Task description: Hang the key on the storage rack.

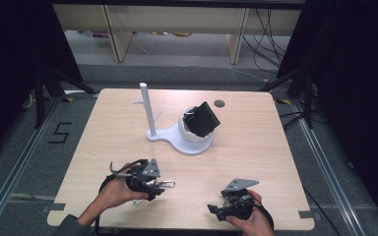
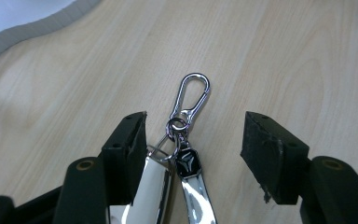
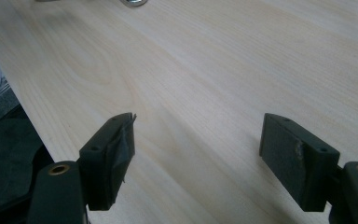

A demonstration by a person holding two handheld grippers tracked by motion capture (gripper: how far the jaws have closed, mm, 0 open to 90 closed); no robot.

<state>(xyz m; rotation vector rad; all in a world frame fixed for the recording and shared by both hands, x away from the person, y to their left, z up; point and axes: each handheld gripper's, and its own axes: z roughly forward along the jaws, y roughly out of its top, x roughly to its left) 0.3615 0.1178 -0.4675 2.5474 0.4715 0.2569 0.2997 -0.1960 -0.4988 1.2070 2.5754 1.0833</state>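
On the wooden table (image 1: 256,142), the left gripper (image 2: 193,135) stands with jaws apart around a silver keychain (image 2: 186,121) that lies flat between them, while the right gripper (image 3: 198,140) is also released over bare wood, well apart from the white stand (image 1: 177,135).

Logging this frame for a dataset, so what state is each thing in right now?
Left gripper: open, fingers either side of the keychain.
Right gripper: open, empty, over bare table.
Keychain: lying flat, carabiner clip closed.
White stand: upright, nothing hanging on its pole.
Black object: tilted in the stand's bowl.
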